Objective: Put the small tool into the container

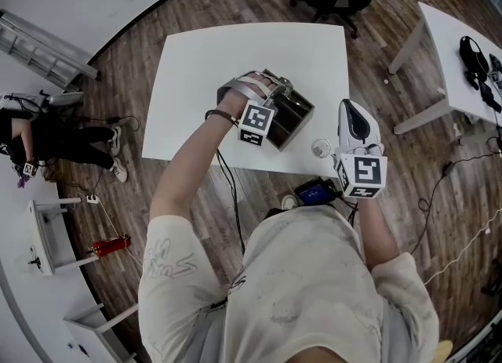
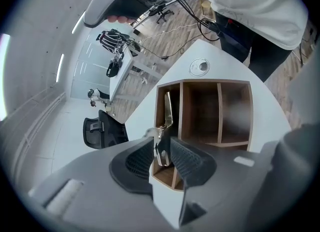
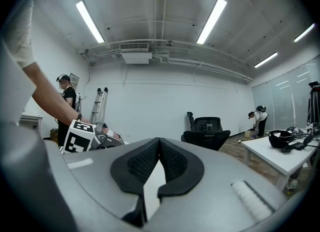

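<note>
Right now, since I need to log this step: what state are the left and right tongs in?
Left gripper: tongs open, with the small tool between them, inside the container.
Right gripper: tongs closed, empty.

A white bench (image 1: 204, 79) with rounded corners stands on a wood-plank floor (image 1: 157, 9). Two things lie directly on it. A wooden container (image 2: 210, 110), open-topped and split by upright dividers into compartments, sits toward the near edge, right under and in front of the left fingers (image 2: 192, 158). A small round clear dish (image 2: 200, 66) lies flat beyond the container from those fingers, close to a bench corner, just beside the right fingers (image 3: 172, 163) and apart from the container.
</note>
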Tool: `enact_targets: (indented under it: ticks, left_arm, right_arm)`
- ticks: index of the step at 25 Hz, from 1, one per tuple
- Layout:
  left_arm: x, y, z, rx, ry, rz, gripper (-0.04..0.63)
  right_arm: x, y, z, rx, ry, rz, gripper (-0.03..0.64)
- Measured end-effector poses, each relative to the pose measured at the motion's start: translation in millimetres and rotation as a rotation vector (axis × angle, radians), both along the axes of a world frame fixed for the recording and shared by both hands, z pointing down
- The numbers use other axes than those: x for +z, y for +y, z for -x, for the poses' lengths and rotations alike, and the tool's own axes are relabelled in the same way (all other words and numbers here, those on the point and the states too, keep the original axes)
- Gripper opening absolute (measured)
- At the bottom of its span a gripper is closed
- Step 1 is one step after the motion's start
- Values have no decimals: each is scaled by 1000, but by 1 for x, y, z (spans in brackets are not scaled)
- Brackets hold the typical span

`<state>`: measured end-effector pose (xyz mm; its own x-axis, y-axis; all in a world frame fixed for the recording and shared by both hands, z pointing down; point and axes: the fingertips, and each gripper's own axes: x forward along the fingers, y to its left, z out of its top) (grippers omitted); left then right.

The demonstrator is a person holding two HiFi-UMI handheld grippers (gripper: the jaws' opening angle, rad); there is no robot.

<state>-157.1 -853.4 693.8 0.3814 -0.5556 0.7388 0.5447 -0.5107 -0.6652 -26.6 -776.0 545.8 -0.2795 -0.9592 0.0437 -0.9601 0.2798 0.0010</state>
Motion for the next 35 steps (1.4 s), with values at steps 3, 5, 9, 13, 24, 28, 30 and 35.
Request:
enact_targets:
  ticks: [3,5,9,13,24,28,30,35]
  left_arm:
    - [3,2,4,1,-6,-1,124]
    - [-2,3,4,-4,-4,1,126]
    - [-7,4,7,-9,-5,4,129]
    - [-17,5,12,-3,-17,1,133]
    - [-11,9,21,-41,47,17,135]
    - [-24,10,17,-46,71,14,133]
    - [-29,11,14,-49,93,17,129]
    - [-49,16,9,-61,162,36,86]
  right_arm:
    - [2,1,1,-2,-2,-1,6]
    - [-2,1,0,-4,-2,-2,6]
    - [-7,0,2,-9,-2,-2,6]
    - [-17,0,4,-11,-1,0,6]
    - [-2,2,12,-16,9,0,6]
    - [-10,2,11,-21,12,-3,6]
    - [-12,1,10,-24,13,-4,6]
    - [-18,-1,9,-24,18,-5,6]
